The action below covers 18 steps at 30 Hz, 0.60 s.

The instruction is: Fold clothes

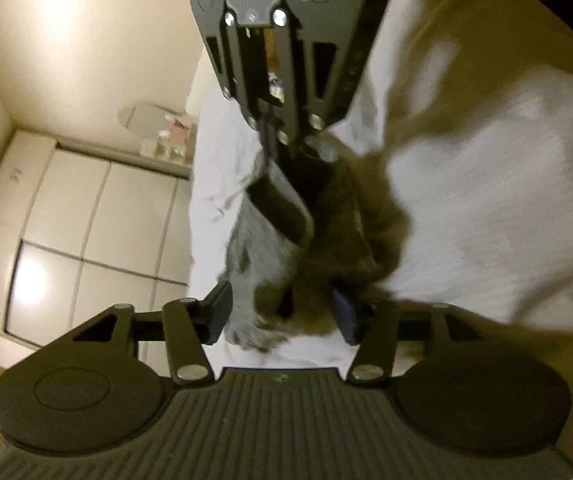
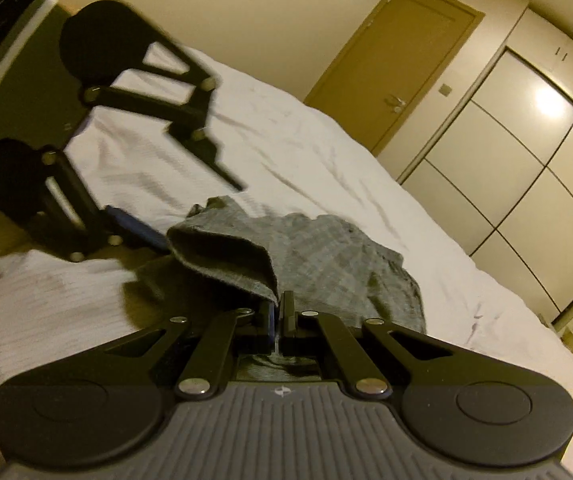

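A grey knit garment [image 2: 326,256] lies crumpled on the white bed sheet [image 2: 294,152], one hemmed edge lifted into a loop. My right gripper [image 2: 278,320] is shut on that edge close to the camera. In the left wrist view the right gripper [image 1: 282,140] reaches in from the top, pinching the garment [image 1: 254,240] so it hangs. My left gripper [image 1: 282,314] is open wide with the grey cloth between its fingers, not clamped. From the right wrist, the left gripper [image 2: 182,200] stands open at the garment's left end, its blue-padded finger [image 2: 134,224] beside the cloth.
A brown door [image 2: 390,60] and pale wardrobe doors [image 2: 526,140] stand beyond the bed. A low shelf with small items [image 1: 170,136] and an oval mirror [image 1: 142,120] sit by the bed's far side. A dark headboard or furniture edge [image 2: 14,80] lies left.
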Tool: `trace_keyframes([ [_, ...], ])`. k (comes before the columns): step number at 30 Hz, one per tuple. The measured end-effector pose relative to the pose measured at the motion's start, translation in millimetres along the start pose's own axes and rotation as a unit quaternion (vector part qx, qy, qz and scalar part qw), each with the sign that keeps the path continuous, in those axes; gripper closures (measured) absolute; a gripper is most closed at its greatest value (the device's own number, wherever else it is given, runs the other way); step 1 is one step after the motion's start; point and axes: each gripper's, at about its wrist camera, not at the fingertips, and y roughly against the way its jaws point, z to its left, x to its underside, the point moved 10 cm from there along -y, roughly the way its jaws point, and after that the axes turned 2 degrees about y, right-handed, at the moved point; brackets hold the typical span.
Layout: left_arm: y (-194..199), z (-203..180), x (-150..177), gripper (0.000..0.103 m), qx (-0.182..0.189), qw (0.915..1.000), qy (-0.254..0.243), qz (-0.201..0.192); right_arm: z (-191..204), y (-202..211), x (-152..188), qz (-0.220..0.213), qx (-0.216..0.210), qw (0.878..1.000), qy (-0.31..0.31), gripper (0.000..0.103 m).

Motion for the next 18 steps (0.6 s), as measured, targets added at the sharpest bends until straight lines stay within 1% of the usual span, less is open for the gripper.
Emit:
trace_keyframes([
  [2, -6, 0, -3, 0.06, 0.007, 0.9999, -0.006, -0.012, 4, -3, 1, 0.001, -0.003, 1.0, 0.006, 0.103],
  [3, -9, 0, -4, 0.079, 0.019, 0.9997, 0.0, -0.016, 7, -4, 2, 0.001, -0.004, 1.0, 0.007, 0.103],
  [4, -12, 1, -6, 0.094, 0.029, 0.9994, 0.011, -0.017, 9, -3, 3, 0.001, -0.005, 1.0, 0.007, 0.103],
  [6, -15, 7, -7, 0.098, 0.04, 0.9982, 0.039, -0.021, 9, 0, 4, 0.001, -0.003, 1.0, 0.004, 0.103],
  [7, -15, 14, -6, 0.099, 0.047, 0.9963, 0.068, -0.022, 7, 2, 4, 0.0, -0.002, 1.0, 0.001, 0.103],
  [8, -15, 22, -5, 0.099, 0.056, 0.9924, 0.107, -0.023, 5, 6, 5, -0.002, 0.002, 1.0, -0.005, 0.102],
  [9, -16, 32, -3, 0.099, 0.065, 0.9866, 0.148, -0.023, 2, 11, 8, -0.005, 0.009, 1.0, -0.013, 0.089],
  [10, -16, 44, 1, 0.099, 0.072, 0.9786, 0.192, -0.022, -1, 16, 10, -0.008, 0.017, 1.0, -0.021, 0.08],
  [11, -16, 55, 5, 0.1, 0.077, 0.9704, 0.228, -0.021, -5, 21, 14, -0.01, 0.026, 0.999, -0.032, 0.057],
  [12, -17, 66, 9, 0.1, 0.078, 0.9642, 0.252, -0.022, -9, 25, 20, -0.007, 0.037, 0.998, -0.042, 0.047],
  [14, -16, 87, 17, 0.1, 0.081, 0.9509, 0.298, -0.025, -14, 25, 32, 0.007, 0.048, 0.998, -0.05, 0.047],
  [16, -11, 105, 23, 0.1, 0.081, 0.9407, 0.328, -0.029, -14, 22, 39, 0.02, 0.052, 0.997, -0.049, 0.045],
  [17, -7, 112, 25, 0.1, 0.079, 0.9385, 0.335, -0.03, -15, 19, 39, 0.021, 0.057, 0.997, -0.043, 0.041],
  [18, -4, 118, 26, 0.1, 0.078, 0.9373, 0.338, -0.03, -16, 14, 37, 0.022, 0.069, 0.997, -0.031, 0.034],
])
